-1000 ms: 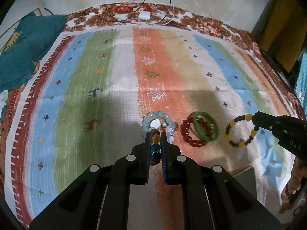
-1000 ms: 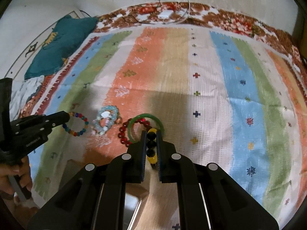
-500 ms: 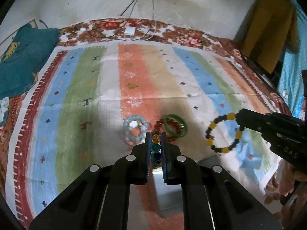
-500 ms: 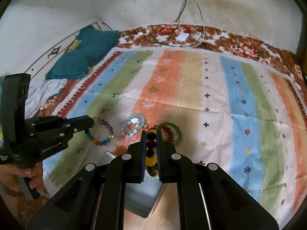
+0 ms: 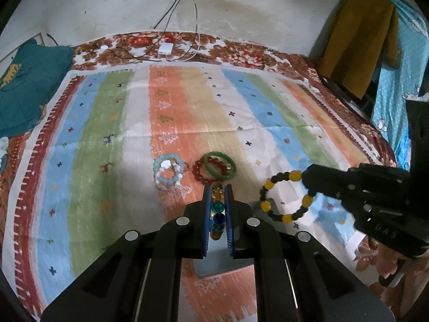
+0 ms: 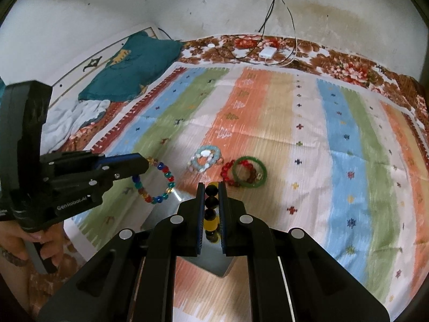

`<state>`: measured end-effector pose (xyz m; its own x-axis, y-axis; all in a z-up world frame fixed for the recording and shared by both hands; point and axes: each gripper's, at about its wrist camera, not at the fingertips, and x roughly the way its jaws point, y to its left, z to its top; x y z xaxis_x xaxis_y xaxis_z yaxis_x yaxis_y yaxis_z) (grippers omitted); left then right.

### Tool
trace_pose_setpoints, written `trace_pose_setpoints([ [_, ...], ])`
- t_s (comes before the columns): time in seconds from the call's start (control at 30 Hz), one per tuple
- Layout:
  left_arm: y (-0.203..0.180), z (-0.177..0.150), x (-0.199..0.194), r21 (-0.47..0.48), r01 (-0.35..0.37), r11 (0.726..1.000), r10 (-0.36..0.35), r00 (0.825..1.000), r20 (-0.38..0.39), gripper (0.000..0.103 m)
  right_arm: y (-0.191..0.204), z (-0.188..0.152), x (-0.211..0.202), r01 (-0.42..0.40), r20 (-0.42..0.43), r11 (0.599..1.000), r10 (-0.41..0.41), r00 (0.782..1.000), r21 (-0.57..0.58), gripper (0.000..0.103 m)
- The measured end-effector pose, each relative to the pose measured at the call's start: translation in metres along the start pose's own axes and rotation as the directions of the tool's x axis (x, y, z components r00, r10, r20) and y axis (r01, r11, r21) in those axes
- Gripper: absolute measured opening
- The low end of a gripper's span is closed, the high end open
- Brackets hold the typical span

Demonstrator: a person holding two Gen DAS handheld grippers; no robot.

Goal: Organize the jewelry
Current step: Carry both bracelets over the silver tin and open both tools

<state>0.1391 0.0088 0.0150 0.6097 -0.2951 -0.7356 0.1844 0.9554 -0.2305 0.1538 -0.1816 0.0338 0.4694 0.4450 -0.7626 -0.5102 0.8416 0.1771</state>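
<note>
left wrist view: left gripper [image 5: 217, 204] clamped on multicolour bead bracelet [image 5: 217, 209]; amber, teal and blue beads stacked between the blue pads, jaws narrow
right wrist view: right gripper [image 6: 211, 206] clamped on black-and-yellow bead bracelet [image 6: 210, 214]; black beads and one yellow bead between the pads, jaws narrow
cross-check left: from the right wrist view the left gripper [image 6: 144, 163] sits at frame left, multicolour loop [image 6: 154, 181] hanging free from its tip, clear of the cloth
cross-check right: from the left wrist view the right gripper [image 5: 308, 179] sits at frame right, black-and-yellow loop [image 5: 284, 196] dangling from its tip
on cloth: pale blue bead bracelet [image 5: 169, 171] lies flat on the striped cloth [image 5: 107, 147], white/orange stripe boundary
on cloth 2: green bangle [image 5: 219, 165] lies overlapping red bead bracelet [image 5: 199, 170], just right of the pale blue one, not touching it
box: grey metal tray [image 5: 225, 263] near edge of cloth, directly below both grippers; mostly hidden by the gripper bodies, contents cannot tell
hands: a hand [image 6: 34, 244] grips the left handle at lower left of the right wrist view
background: teal cushion [image 6: 134, 67] at far left corner, white charger [image 5: 165, 48] with cables on floral border by the wall
</note>
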Motion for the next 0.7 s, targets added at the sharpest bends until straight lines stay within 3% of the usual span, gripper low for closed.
trace_pose_setpoints([
  [0.27,-0.001,-0.007,0.005,-0.007,0.000,1.000,-0.001,0.999,-0.039,0.010,0.004,-0.007,0.003,-0.025,-0.027,1.000,0.025,0.999,0.000,0.011],
  [0.33,0.002,-0.006,0.006,-0.014,-0.020,1.000,0.019,0.999,-0.037,0.025,0.001,-0.008,0.003,-0.017,-0.018,1.000,0.017,1.000,0.007,0.012],
  [0.37,0.003,-0.006,0.006,-0.016,-0.028,0.999,0.028,0.999,-0.032,0.028,0.000,-0.007,0.004,-0.012,-0.018,1.000,0.013,1.000,0.010,0.019],
  [0.4,0.006,-0.005,0.006,-0.022,-0.040,0.999,0.039,0.999,-0.025,0.030,-0.003,-0.007,0.005,-0.008,-0.017,1.000,0.008,1.000,0.018,0.032],
  [0.43,0.008,-0.005,0.006,-0.028,-0.049,0.998,0.048,0.999,-0.020,0.031,-0.006,-0.007,0.006,-0.001,-0.017,1.000,0.001,1.000,0.024,0.037],
  [0.7,0.033,0.001,0.013,-0.088,-0.097,0.991,0.095,0.995,-0.026,0.040,-0.024,-0.004,0.017,0.022,-0.032,0.998,-0.020,0.999,0.062,0.048],
])
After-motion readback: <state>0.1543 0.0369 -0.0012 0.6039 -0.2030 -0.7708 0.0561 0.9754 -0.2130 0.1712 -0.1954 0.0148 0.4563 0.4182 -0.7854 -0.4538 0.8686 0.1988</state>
